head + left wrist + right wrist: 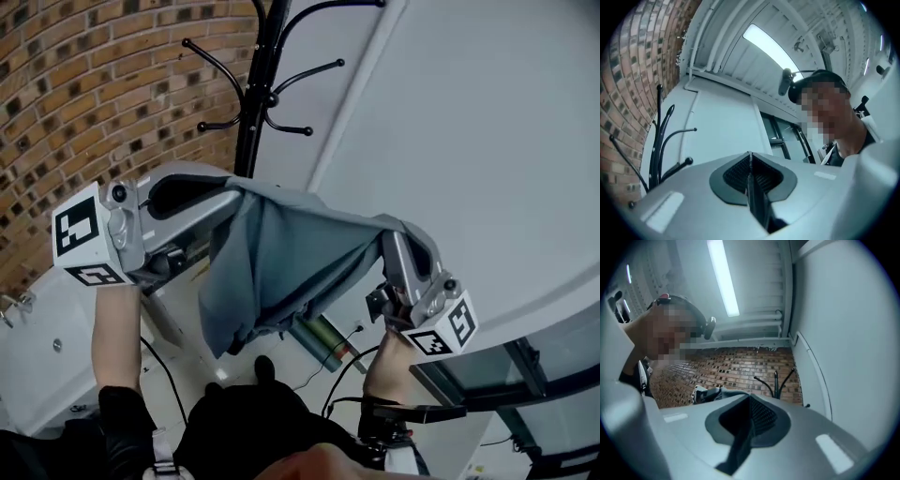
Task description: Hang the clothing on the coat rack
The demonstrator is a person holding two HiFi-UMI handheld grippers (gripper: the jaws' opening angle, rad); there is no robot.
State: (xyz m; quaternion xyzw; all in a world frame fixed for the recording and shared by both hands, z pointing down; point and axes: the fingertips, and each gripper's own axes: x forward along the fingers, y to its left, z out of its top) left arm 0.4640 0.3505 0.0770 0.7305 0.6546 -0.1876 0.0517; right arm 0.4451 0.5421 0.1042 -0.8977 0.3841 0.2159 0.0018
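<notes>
1. The left tool (228,193), a grey two-jaw piece with a black-and-white marker cube (79,234) at its rear, is held at the left of the head view. Its jaws are clamped on one edge of the grey fabric garment (281,267).
2. In the left gripper view, the ribbed black pads (765,177) meet on a thin dark fold of that cloth, with no gap between them.
3. The right tool (394,242) sits further right and somewhat lower in the head view. Its jaws are likewise closed on the opposite edge of the garment.
4. In the right gripper view, a dark strip of the fabric runs down out of the pinched pads.
5. The garment hangs in the air, spread between the two tools. Its top edge sags a little from one grip to the other, and the rest droops in loose folds beneath.
6. The black metal coat rack (253,103), an upright pole with curved, ball-tipped hooks, stands beyond the garment. The cloth is below the hooks in the picture and apart from them, and it hides the lower part of the pole.
7. A red-brown brick wall (84,84) rises to the left of the rack, and a smooth white wall (469,141) to its right.
8. The person's bare forearms come up from dark sleeves to carry both tools.
</notes>
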